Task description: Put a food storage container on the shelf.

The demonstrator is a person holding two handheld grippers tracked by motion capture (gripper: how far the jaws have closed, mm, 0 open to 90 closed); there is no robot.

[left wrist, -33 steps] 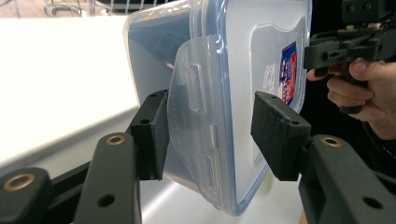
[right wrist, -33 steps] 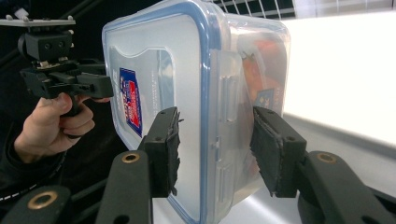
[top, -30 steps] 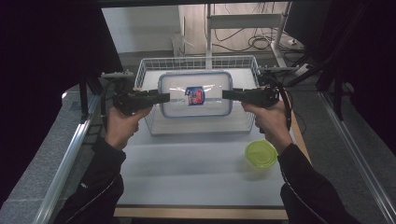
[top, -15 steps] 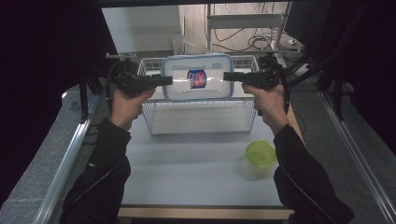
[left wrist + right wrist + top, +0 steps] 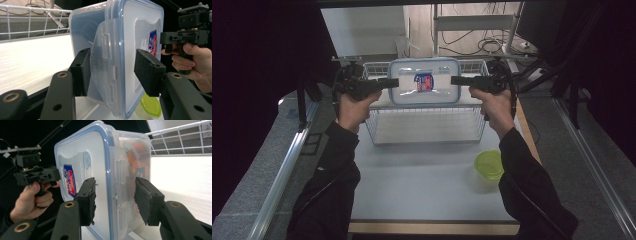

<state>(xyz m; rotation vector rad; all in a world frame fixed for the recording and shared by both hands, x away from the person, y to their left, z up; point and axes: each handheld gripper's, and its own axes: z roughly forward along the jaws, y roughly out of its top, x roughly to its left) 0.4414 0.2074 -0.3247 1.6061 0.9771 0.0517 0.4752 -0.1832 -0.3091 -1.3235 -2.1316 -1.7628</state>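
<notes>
While held above wire basket [image 5: 427, 125]: lidded container [image 5: 424, 81] | green bowl [image 5: 489, 164] near, apart

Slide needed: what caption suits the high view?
Two tongs, left and right, hold a lidded container above a wire basket.

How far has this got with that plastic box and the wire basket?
Done: the lidded plastic box is lifted, gripped at its ends by the left gripper and right gripper. In hand: it hangs above the wire basket, toward the far rim. Left: setting it down somewhere and letting go. The green bowl sits untouched on the table.
</notes>
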